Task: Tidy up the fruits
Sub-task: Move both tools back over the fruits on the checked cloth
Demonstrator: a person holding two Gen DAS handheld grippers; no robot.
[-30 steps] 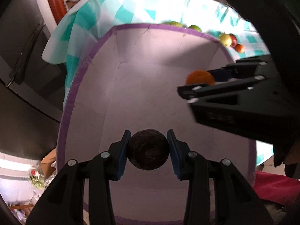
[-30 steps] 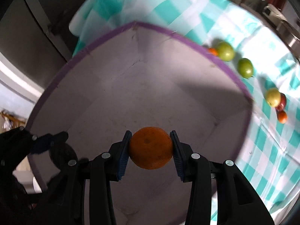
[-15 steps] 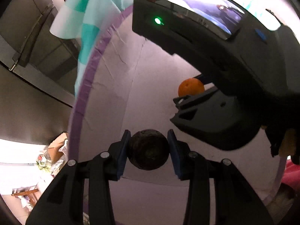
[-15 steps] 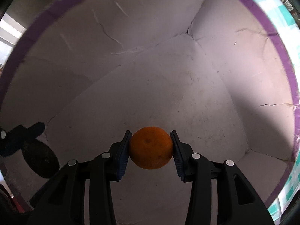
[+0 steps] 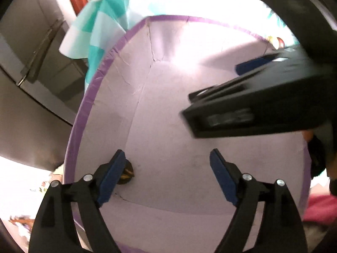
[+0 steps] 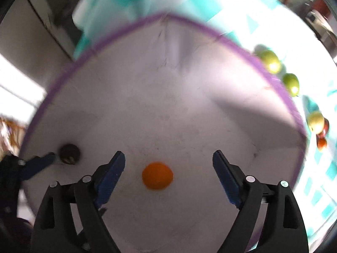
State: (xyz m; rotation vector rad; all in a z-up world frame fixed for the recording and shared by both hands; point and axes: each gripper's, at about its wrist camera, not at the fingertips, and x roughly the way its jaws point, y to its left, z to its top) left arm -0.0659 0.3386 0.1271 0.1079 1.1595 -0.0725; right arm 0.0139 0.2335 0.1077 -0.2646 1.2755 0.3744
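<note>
My left gripper [image 5: 167, 174] is open and empty above the floor of a white box with a purple rim [image 5: 84, 105]. A dark round fruit [image 5: 126, 174] lies on the box floor, half hidden behind the left finger; it also shows in the right wrist view [image 6: 69, 153]. My right gripper [image 6: 168, 175] is open and empty. An orange [image 6: 157, 175] lies on the box floor [image 6: 168, 105] below and between its fingers. The right gripper's black body [image 5: 263, 101] crosses the left wrist view at upper right.
The box sits on a teal-and-white checked tablecloth [image 6: 242, 16]. Outside its right wall lie green fruits [image 6: 271, 61], a yellow-green one [image 6: 314, 120] and small red and orange ones [image 6: 321, 143]. Grey cabinet fronts [image 5: 31, 63] stand to the left.
Both grippers have opened and risen. The dark fruit and the orange have left the jaws and now lie on the box floor.
</note>
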